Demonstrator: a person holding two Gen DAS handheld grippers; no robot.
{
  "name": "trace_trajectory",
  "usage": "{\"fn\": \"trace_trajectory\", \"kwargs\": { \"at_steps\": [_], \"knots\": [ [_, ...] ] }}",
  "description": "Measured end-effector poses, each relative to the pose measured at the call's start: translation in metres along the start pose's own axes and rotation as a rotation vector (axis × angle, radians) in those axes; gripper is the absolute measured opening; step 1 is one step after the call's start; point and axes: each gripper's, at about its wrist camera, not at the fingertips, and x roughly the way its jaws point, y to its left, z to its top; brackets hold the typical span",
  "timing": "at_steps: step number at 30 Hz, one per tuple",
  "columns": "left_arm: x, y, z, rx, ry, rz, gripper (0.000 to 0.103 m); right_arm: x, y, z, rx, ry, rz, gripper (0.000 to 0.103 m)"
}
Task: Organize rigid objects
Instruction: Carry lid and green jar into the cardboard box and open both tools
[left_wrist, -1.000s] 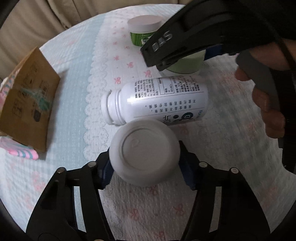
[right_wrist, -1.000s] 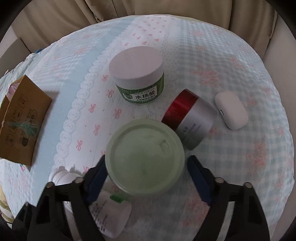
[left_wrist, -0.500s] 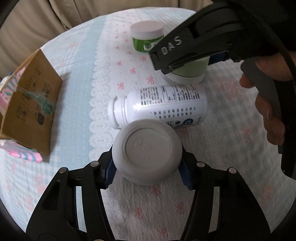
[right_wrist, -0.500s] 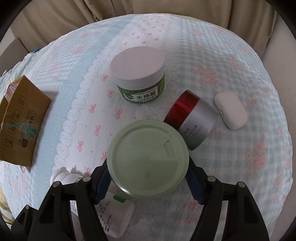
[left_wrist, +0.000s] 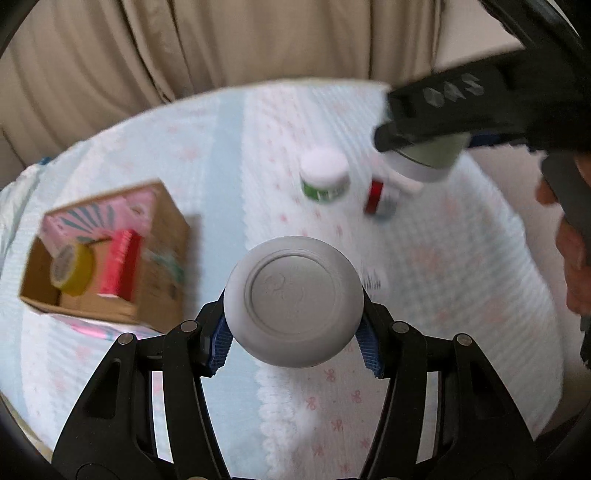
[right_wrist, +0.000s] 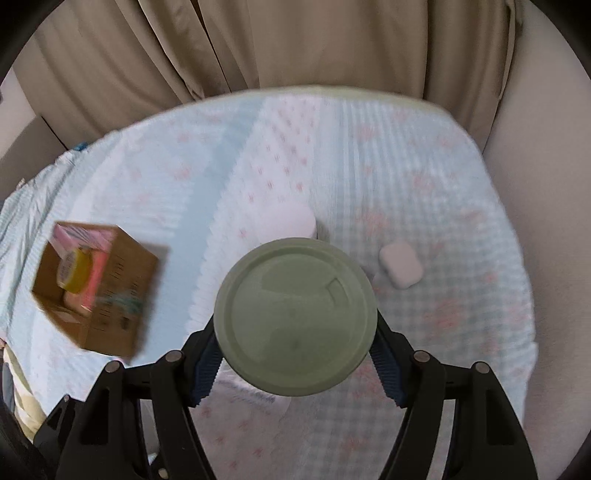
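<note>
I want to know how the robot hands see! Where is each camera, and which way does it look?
Left wrist: sits on the left gripper, looking along its jaws at a round grey jar; the person's right hand shows.
Right wrist: sits on the right gripper, looking along its jaws at a round green-lidded jar; only its black frame shows.
Both views share the brown cardboard box and the pale blue bedspread.
</note>
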Motion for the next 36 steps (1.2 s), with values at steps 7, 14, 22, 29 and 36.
{"fn": "trace_trajectory", "kwargs": {
  "at_steps": [7,14,22,29,36],
  "knots": [
    [-0.081,0.044,0.045,-0.081,-0.059,-0.013,0.053,-0.094,0.025,0.026,-0.021,-0.051,0.003,0.067],
    [-0.136,0.111,0.071,-0.127,-0.075,0.018,0.053,-0.152,0.06,0.035,-0.031,-0.104,0.054,0.067],
    [-0.154,0.208,0.07,-0.163,-0.057,0.033,0.053,-0.166,0.132,0.035,-0.011,-0.093,0.113,0.067],
    [-0.144,0.301,0.063,-0.136,-0.006,-0.006,0.053,-0.153,0.214,0.031,0.032,-0.072,0.122,0.067],
    [-0.112,0.377,0.062,-0.073,0.045,-0.044,0.053,-0.12,0.285,0.029,0.119,-0.018,0.109,0.067]
  ]
}}
